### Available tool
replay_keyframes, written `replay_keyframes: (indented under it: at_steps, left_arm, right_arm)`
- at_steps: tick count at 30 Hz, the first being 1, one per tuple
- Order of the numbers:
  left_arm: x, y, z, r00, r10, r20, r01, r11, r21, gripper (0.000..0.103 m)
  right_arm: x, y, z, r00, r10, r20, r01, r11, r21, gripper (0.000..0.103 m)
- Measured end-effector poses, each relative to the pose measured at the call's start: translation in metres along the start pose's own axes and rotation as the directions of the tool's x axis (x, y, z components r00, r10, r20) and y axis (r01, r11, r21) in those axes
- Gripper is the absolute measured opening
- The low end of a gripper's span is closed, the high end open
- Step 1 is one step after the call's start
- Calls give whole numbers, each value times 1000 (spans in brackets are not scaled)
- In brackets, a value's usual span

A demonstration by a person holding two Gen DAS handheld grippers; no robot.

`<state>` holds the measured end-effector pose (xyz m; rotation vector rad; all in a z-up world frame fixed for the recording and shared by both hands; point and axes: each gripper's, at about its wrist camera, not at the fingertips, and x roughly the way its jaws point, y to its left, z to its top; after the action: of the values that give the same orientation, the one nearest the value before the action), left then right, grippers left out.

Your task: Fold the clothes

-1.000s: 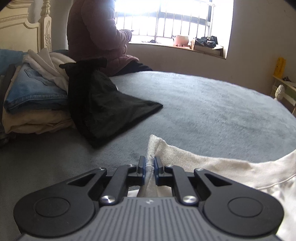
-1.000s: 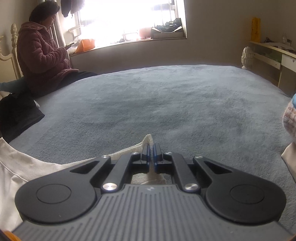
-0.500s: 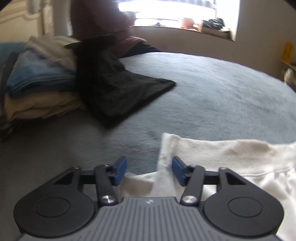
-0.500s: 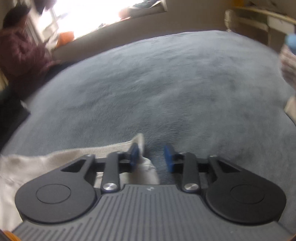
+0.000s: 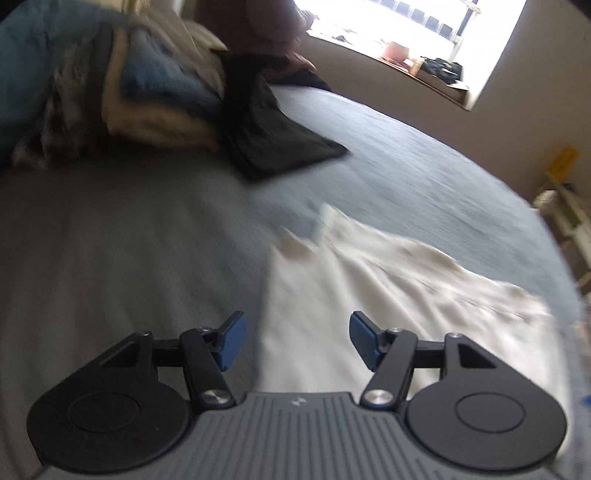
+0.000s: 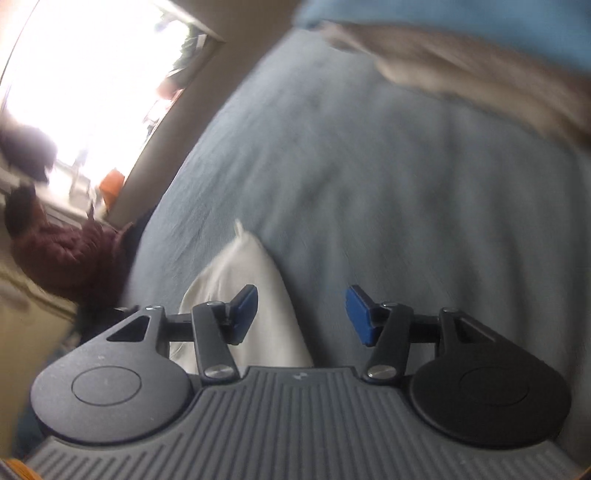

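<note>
A cream-white garment (image 5: 369,280) lies spread on the grey-blue bed cover (image 5: 129,240). My left gripper (image 5: 295,341) hovers over its near left edge, wide open, with nothing between the blue pads (image 5: 231,341). In the right wrist view the same white garment (image 6: 243,280) shows as a folded corner. My right gripper (image 6: 301,314) is wide open and tilted, with the cloth under its left pad (image 6: 245,308) and free of both pads. Both views are blurred by motion.
A stack of folded clothes (image 5: 155,99) and a black garment (image 5: 273,136) lie at the far left of the bed. A person in a dark red jacket (image 6: 70,254) sits by the bright window (image 5: 413,22). A beige and blue cloth (image 6: 461,62) lies at the right.
Both grippers were shut on corners of the white garment a second ago; they opened, let it drop flat, and have since pulled back. The right view has rolled sharply.
</note>
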<state>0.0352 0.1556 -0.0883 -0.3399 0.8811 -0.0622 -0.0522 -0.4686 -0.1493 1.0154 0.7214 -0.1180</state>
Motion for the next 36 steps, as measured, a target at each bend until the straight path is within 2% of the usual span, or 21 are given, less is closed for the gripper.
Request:
replay_keyframes:
  at_steps: [2, 5, 9, 13, 15, 16, 19, 21, 24, 26, 28, 33, 36]
  left_arm:
    - [-12, -10, -16, 999, -37, -18, 38, 999, 13, 62]
    - [-22, -29, -40, 998, -57, -27, 59, 994, 88, 61]
    - [-19, -45, -63, 998, -26, -57, 35, 985, 170, 57]
    - [-15, -49, -78, 997, 42, -64, -28, 976, 215, 56]
    - [-8, -41, -82, 996, 54, -68, -41, 983, 181, 53]
    - [-5, -37, -82, 996, 55, -74, -43, 987, 157, 52]
    - [2, -22, -86, 994, 58, -89, -50, 995, 88, 45]
    - [2, -19, -87, 994, 68, -84, -62, 995, 81, 43]
    - [3, -16, -87, 992, 89, -84, -82, 993, 85, 41]
    - [3, -14, -87, 992, 92, -86, -86, 993, 80, 41]
    - [4, -11, -85, 992, 88, -89, -82, 994, 72, 41]
    - [-14, -3, -86, 997, 62, -53, -58, 995, 87, 46]
    - [-35, 9, -90, 999, 46, -5, -45, 996, 79, 48]
  right_arm:
    - [-12, -16, -16, 999, 35, -35, -31, 996, 87, 53]
    - [-23, -38, -42, 992, 87, -87, -65, 971, 229, 53]
    - [-21, -57, -73, 979, 160, -129, -94, 904, 416, 53]
    - [-6, -60, -93, 969, 200, -144, -104, 864, 493, 53]
    - [1, -59, -95, 972, 192, -132, -105, 867, 487, 52]
    - [4, -59, -96, 975, 186, -125, -104, 870, 481, 48]
    - [11, -56, -96, 981, 168, -99, -106, 886, 451, 8]
    - [10, -51, -91, 984, 158, -78, -113, 906, 407, 7]
    - [0, -31, -85, 985, 165, -42, -149, 955, 256, 6]
    - [4, -30, -83, 991, 124, -49, -112, 974, 195, 6]
    - [17, -43, -84, 994, 77, -76, -60, 977, 202, 6]
    - [22, -51, -85, 990, 119, -70, -96, 958, 270, 6]
    - [23, -52, -85, 988, 133, -72, -107, 951, 291, 6]
